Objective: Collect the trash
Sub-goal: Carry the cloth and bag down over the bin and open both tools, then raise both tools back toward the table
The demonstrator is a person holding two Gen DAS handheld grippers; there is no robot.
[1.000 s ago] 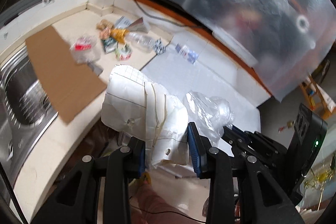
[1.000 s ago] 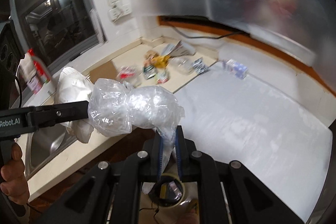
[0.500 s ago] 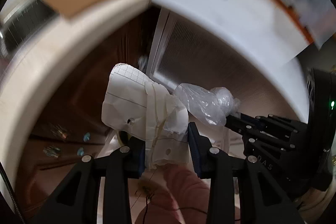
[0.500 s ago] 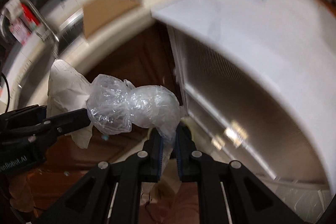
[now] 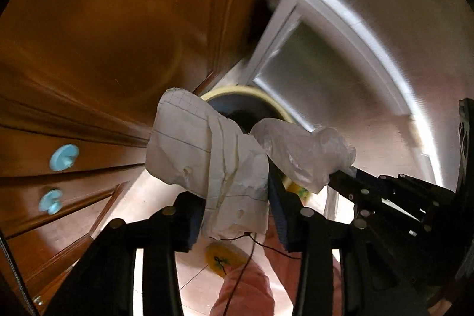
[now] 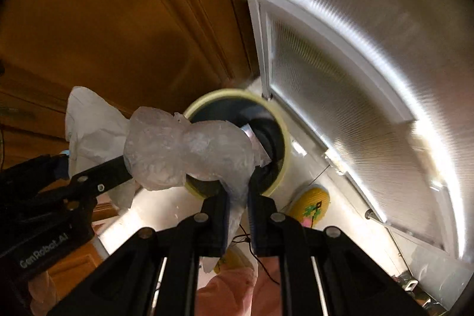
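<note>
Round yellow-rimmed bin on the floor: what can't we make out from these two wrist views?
- Contents of the round yellow-rimmed bin: right wrist view, dark inside and covered by the crumpled clear plastic bag.
- Bin's near rim: left wrist view, hidden behind the crumpled white lined paper.
- Left tool pads' contact with the paper as the jaws open: paper covers them.
- Cupboard knobs at top: both views, motion-blurred.

Brown cabinet doors (image 5: 97,28) standing at left, blue knobs (image 5: 63,157) sticking out of drawers, white ribbed door (image 6: 340,55) shining at right, yellow slipper (image 6: 309,206) lying on pale floor (image 6: 154,215), black cable (image 5: 266,246) trailing.
</note>
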